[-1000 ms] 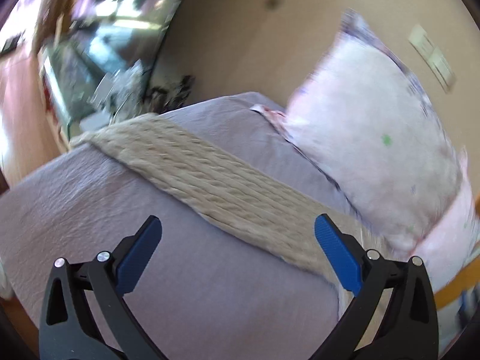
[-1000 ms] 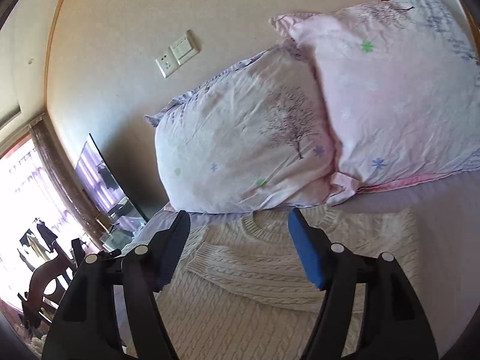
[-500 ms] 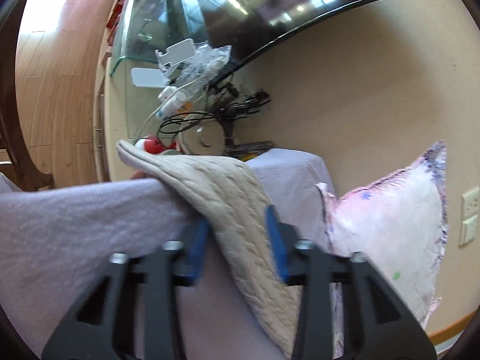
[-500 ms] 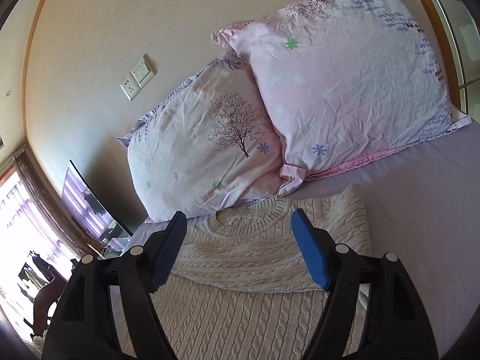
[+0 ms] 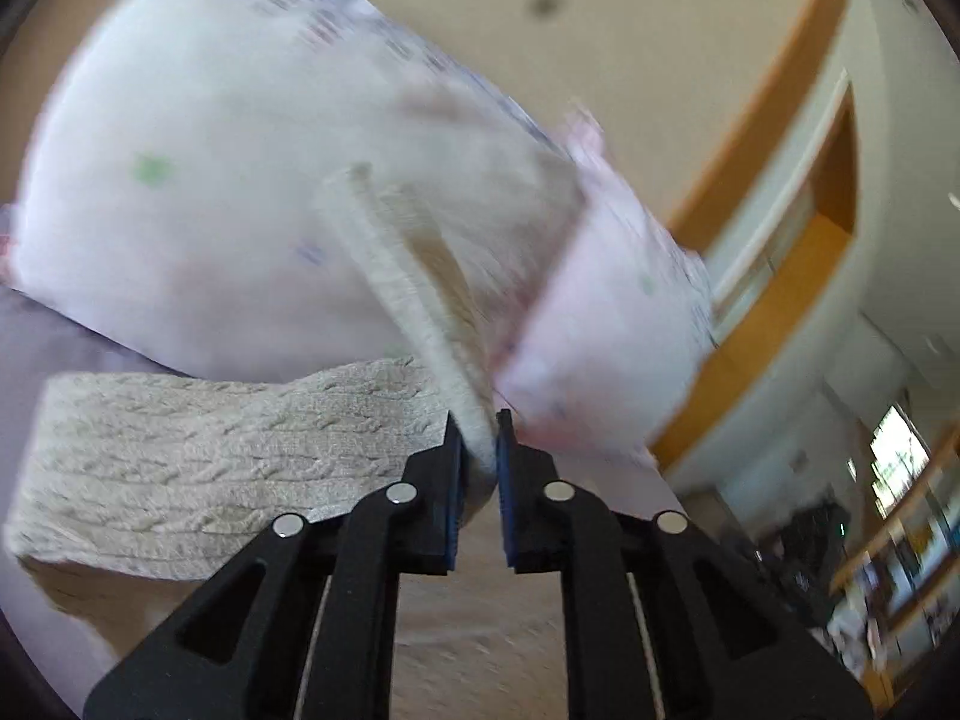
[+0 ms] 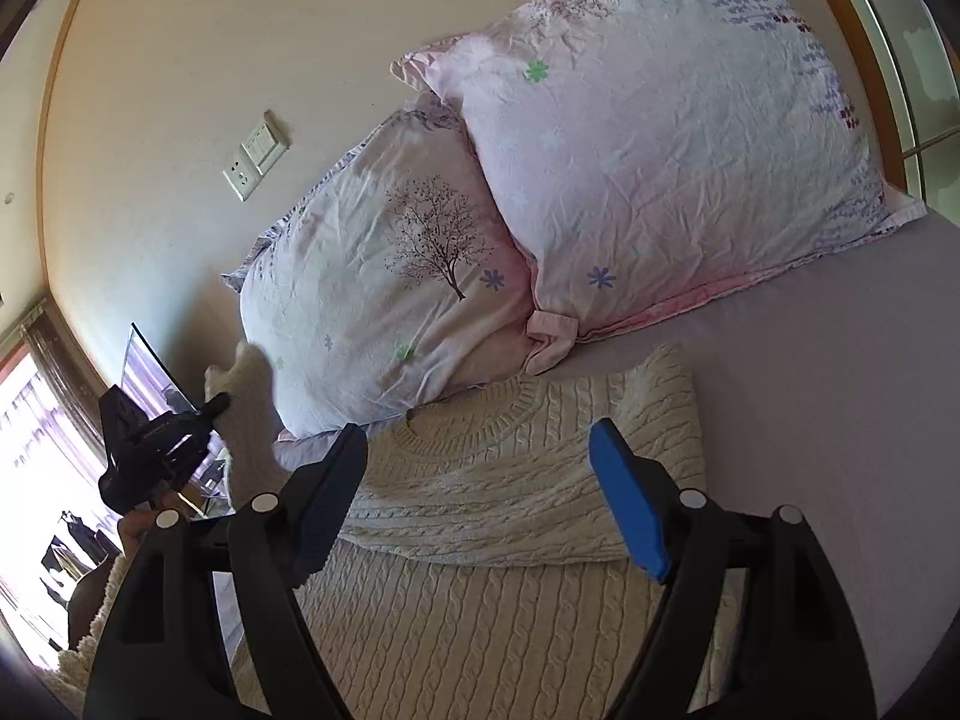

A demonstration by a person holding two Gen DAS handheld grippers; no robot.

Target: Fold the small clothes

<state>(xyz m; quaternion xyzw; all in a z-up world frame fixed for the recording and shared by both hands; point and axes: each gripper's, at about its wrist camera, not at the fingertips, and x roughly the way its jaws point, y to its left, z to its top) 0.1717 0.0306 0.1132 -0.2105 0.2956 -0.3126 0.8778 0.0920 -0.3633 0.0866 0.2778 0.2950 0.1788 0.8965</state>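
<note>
1. While the cream cable-knit sweater [image 6: 522, 480] lies on the lilac bed sheet [image 6: 840, 420] with its neckline toward the two pillows, its left sleeve [image 5: 414, 300] is lifted off the bed and pinched between the jaws of the left gripper [image 5: 478, 450], which are pressed together on the knit.
2. Seen from the right wrist camera, that left gripper [image 6: 156, 450] is raised at the sweater's left edge, just beside the tree-print pillow [image 6: 390, 282], with the sleeve [image 6: 249, 414] hanging from it.
3. From the held point the sleeve's long axis runs up and away from the jaws; the sweater body lies to the robot's right of them, so the fold would likely carry the sleeve across toward the chest.
4. The other sleeve [image 6: 510, 516] already lies folded across the chest, below the collar.
5. The right gripper [image 6: 480, 480] hovers over the sweater's chest with its jaws spread wide and holding nothing; the knit lies directly ahead of and below them.
6. The left hand is plainly the one nearer the sleeve; the right is nearer the body and could pin it.
7. The flowered pink pillow [image 6: 660, 150] leans well clear to the right.
</note>
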